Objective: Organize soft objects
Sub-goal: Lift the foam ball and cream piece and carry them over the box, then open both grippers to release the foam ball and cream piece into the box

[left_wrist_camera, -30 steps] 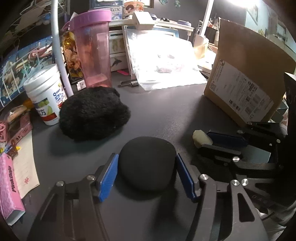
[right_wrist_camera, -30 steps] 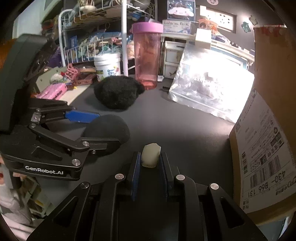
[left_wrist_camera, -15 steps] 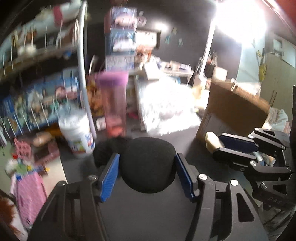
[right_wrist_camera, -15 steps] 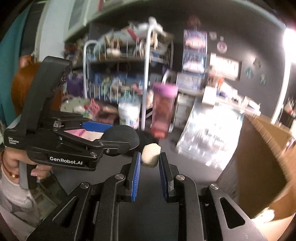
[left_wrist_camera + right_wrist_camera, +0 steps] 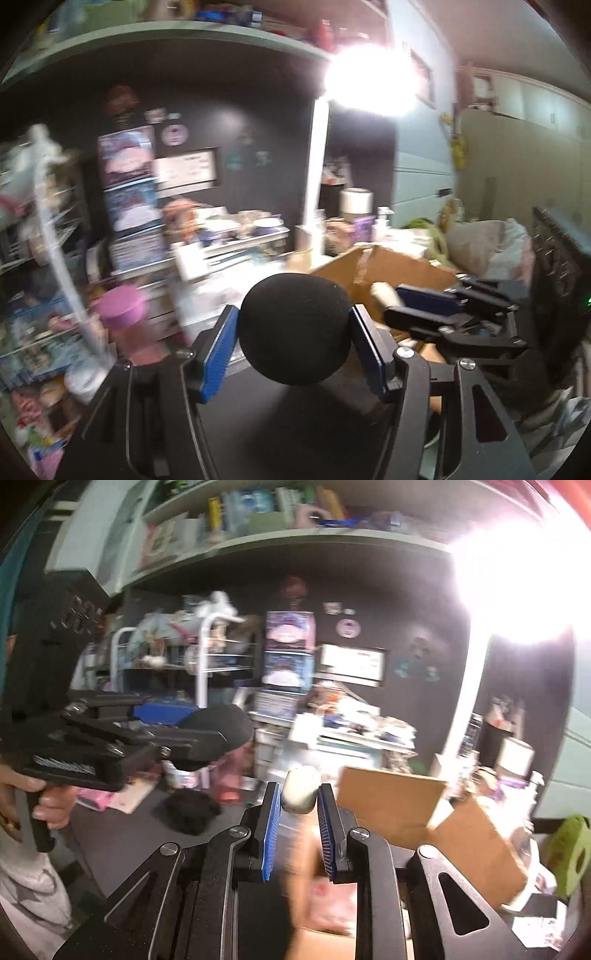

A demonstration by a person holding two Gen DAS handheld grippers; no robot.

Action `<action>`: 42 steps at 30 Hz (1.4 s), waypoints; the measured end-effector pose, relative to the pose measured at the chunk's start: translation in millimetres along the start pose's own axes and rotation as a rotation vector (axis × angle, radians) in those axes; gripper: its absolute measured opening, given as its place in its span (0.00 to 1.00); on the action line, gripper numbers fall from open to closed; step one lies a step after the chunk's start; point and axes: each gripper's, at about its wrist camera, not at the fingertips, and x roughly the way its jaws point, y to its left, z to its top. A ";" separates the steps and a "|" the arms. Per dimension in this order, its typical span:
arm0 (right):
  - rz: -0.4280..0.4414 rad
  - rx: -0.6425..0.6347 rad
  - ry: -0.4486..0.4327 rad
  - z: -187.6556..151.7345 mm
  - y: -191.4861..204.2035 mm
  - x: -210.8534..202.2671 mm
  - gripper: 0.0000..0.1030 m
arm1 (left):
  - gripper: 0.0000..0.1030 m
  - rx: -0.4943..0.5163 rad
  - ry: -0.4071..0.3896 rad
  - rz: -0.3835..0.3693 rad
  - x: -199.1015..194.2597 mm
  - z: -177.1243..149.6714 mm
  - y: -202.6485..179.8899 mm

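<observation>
I have both grippers loaded and up in the air above the dark desk (image 5: 122, 834). My left gripper (image 5: 293, 345) is clamped on the black foam ball (image 5: 294, 328), its blue pads pressing the ball's two sides; in the right wrist view the same ball (image 5: 218, 722) shows at the tip of that tool, off to my left. My right gripper (image 5: 300, 825) is pinching the small pale sponge piece (image 5: 300, 789) right at the fingertips, with most of the piece poking out past them.

What the next move turns on is the open cardboard box (image 5: 439, 823). From the right gripper it lies ahead, below and slightly to the right, its raised flap just beyond the sponge piece and its mouth opening under the fingers. In the left wrist view the box (image 5: 391, 266) sits behind and to the right of the ball, with the right gripper (image 5: 397, 306) between my left tool and the opening. So I judge the right hand the nearer one and the one to drop first; the left must cross rightward after it. Motion blur smears the box's near rim, so I can't be sure the sponge piece is already over the opening.

The fuzzy black pouf (image 5: 192, 810) lies on the desk, well to the left of the box.
</observation>
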 end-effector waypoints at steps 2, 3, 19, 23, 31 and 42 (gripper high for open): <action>-0.042 0.011 0.014 -6.3 -15.7 -1.3 0.15 | 0.56 0.012 0.006 -0.043 13.3 7.8 -13.4; -0.051 0.023 0.027 -9.9 -23.9 -0.1 0.15 | 0.56 0.018 0.011 -0.060 20.5 11.3 -19.4; -0.052 0.105 0.141 -51.8 -87.6 22.8 0.30 | 0.58 0.119 0.221 -0.123 127.9 37.7 -73.4; -0.045 0.097 0.148 -52.1 -87.9 24.1 0.31 | 0.65 0.137 0.260 -0.136 142.5 38.5 -78.6; -0.031 0.084 0.161 -50.2 -82.7 27.3 0.40 | 0.81 0.114 0.233 -0.137 131.5 42.8 -66.1; -0.020 0.080 0.111 -34.3 -60.6 14.6 0.46 | 0.84 0.041 0.158 -0.024 78.1 25.3 -15.6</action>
